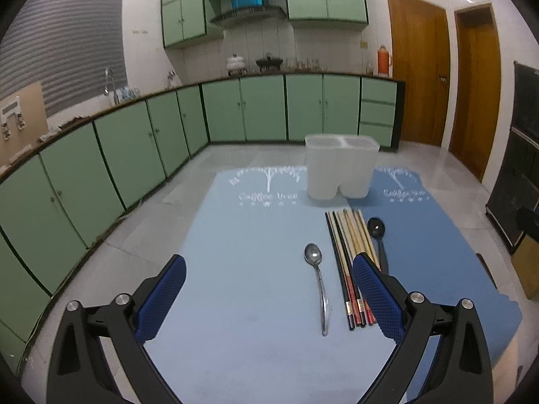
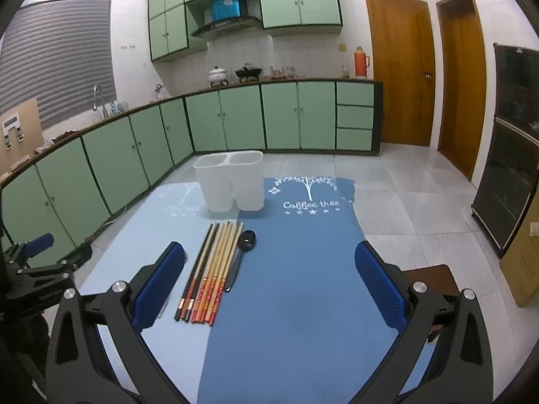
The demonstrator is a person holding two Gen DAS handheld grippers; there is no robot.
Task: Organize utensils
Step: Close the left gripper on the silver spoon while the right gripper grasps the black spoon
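Lying flat: two spoons (image 1: 316, 269), one chopstick bundle (image 1: 350, 262).

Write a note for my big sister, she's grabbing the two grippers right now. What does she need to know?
Left gripper: open, holding nothing, hovering low over the light blue mat.
Right gripper: open, holding nothing, over the dark blue mat.
Utensil holder: white, two compartments, upright at the far end across both mats; nothing sticks out of it.
Metal spoon: flat on the light blue mat.
Chopsticks: a bundle lying side by side near where the mats meet.
Black spoon: flat just right of the chopsticks.
Done: nothing is sorted yet.
Left: put both spoons and all the chopsticks into the holder.
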